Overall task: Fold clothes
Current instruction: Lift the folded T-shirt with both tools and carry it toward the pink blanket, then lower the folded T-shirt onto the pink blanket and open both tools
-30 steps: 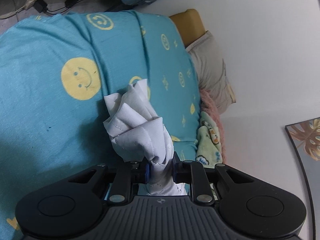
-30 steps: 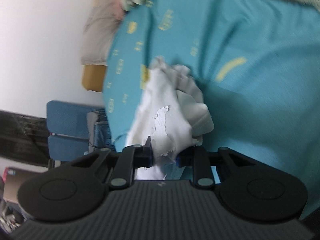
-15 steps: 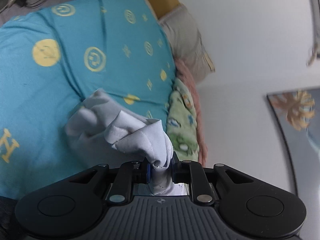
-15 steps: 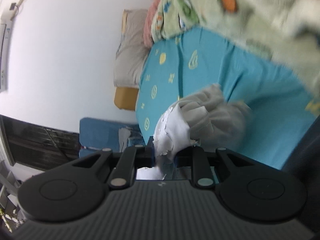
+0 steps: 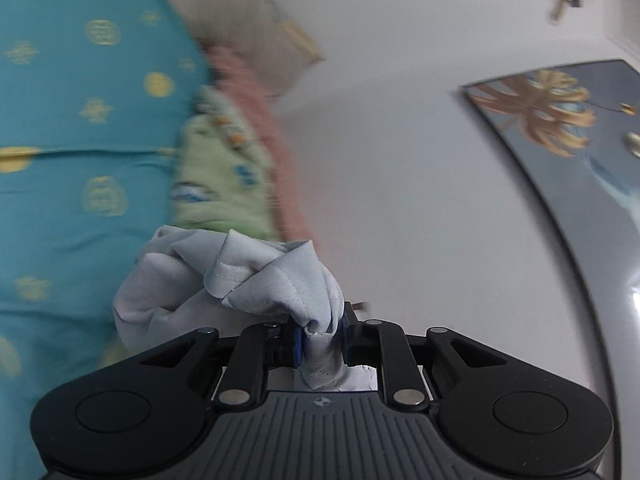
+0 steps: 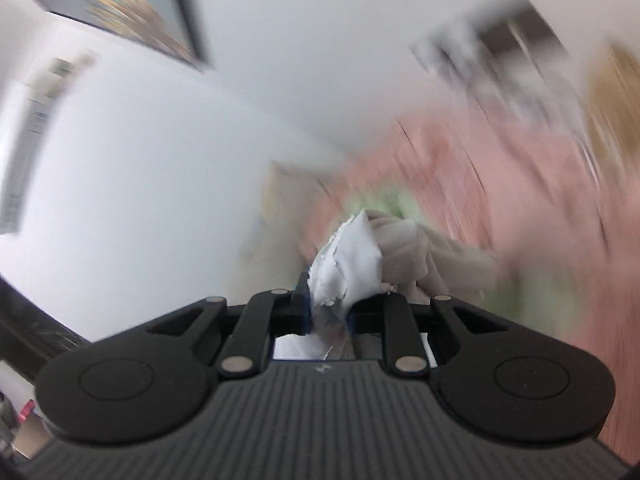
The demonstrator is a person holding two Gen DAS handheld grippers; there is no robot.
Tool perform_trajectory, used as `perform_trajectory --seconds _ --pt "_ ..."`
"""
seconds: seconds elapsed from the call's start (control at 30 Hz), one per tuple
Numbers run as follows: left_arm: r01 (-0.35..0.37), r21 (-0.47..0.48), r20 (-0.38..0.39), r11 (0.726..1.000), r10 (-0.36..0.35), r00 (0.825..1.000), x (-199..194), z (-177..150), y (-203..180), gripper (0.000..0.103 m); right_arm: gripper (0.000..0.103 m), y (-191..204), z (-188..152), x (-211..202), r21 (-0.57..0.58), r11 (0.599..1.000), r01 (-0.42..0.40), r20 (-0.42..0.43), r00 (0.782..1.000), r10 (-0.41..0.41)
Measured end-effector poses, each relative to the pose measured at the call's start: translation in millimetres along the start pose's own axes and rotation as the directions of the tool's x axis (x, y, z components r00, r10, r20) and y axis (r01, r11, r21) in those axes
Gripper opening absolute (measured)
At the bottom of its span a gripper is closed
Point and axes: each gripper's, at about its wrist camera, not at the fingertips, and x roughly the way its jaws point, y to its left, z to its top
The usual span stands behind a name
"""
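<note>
The left gripper (image 5: 320, 338) pinches a bunched fold of the pale grey garment (image 5: 240, 280) between its fingers, above the teal bedsheet (image 5: 80, 120) printed with yellow emblems too blurred to read. The right gripper (image 6: 328, 312) clamps another white edge of the same garment (image 6: 360, 256). A framed palm picture (image 5: 560, 120) hangs on the wall. No legible writing shows.
</note>
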Motion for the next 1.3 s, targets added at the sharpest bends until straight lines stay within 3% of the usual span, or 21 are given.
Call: perform_trajectory --seconds 0.1,0.2,0.3,0.37,0.43,0.5,0.6,0.63,0.67,0.7,0.77,0.83,0.87,0.97,1.17,1.3 --pt "0.057 0.071 -0.003 0.996 -0.057 0.998 57 -10 -19 0.019 0.019 1 38 -5 -0.11 0.994 0.011 0.095 0.995 -0.001" --pt "0.022 0.165 -0.052 0.986 -0.014 0.999 106 -39 -5 0.021 0.02 -24 39 -7 -0.176 0.978 0.115 0.134 0.987 -0.092" --pt "-0.053 0.245 -0.143 0.968 0.09 0.986 135 -74 41 0.021 0.02 -73 20 -6 -0.199 0.944 0.263 0.083 0.964 -0.251" --pt "-0.114 0.301 -0.206 0.947 0.182 0.962 146 -94 77 0.021 0.02 -113 0 -4 -0.162 0.923 0.348 -0.011 0.935 -0.354" --pt "-0.165 0.39 -0.227 0.906 0.268 0.936 153 -111 99 0.022 0.02 -140 -17 0 -0.154 0.898 0.412 -0.095 0.898 -0.429" --pt "-0.149 0.459 -0.199 0.876 0.265 0.944 147 -119 102 0.025 0.02 -141 -30 -3 -0.229 0.885 0.406 -0.063 0.901 -0.429" --pt "-0.147 0.49 -0.2 0.859 0.275 0.941 144 -113 96 0.028 0.022 -133 -29 -5 -0.217 0.875 0.433 -0.053 0.89 -0.453" --pt "-0.152 0.501 -0.202 0.852 0.286 0.937 141 -110 91 0.032 0.023 -130 -28 -5 -0.214 0.87 0.444 -0.057 0.884 -0.465" --pt "-0.155 0.517 -0.202 0.842 0.296 0.934 135 -109 85 0.046 0.023 -127 -27 -7 -0.219 0.866 0.45 -0.062 0.879 -0.473" --pt "-0.157 0.534 -0.201 0.831 0.305 0.931 129 -108 77 0.066 0.026 -124 -26 -10 -0.224 0.862 0.455 -0.066 0.875 -0.479" --pt "-0.161 0.574 -0.187 0.803 0.32 0.929 112 -108 59 0.086 0.039 -114 -25 -22 -0.239 0.86 0.45 -0.062 0.877 -0.477" --pt "-0.156 0.623 -0.152 0.766 0.315 0.937 92 -109 38 0.094 0.081 -97 -25 -39 -0.276 0.857 0.436 -0.02 0.888 -0.459" --pt "-0.151 0.641 -0.14 0.753 0.308 0.941 81 -111 28 0.1 0.086 -87 -25 -47 -0.299 0.851 0.431 0.008 0.893 -0.449" --pt "-0.14 0.692 -0.099 0.708 0.286 0.953 44 -117 -3 0.103 0.089 -57 -26 -72 -0.375 0.831 0.41 0.059 0.906 -0.42" --pt "-0.141 0.801 0.009 0.582 0.224 0.975 -45 -145 -59 0.103 0.089 0 -42 -130 -0.484 0.794 0.368 0.109 0.926 -0.362" --pt "-0.173 0.845 0.091 0.507 0.183 0.979 -105 -172 -80 0.103 0.089 26 -65 -172 -0.525 0.783 0.334 0.115 0.939 -0.324"
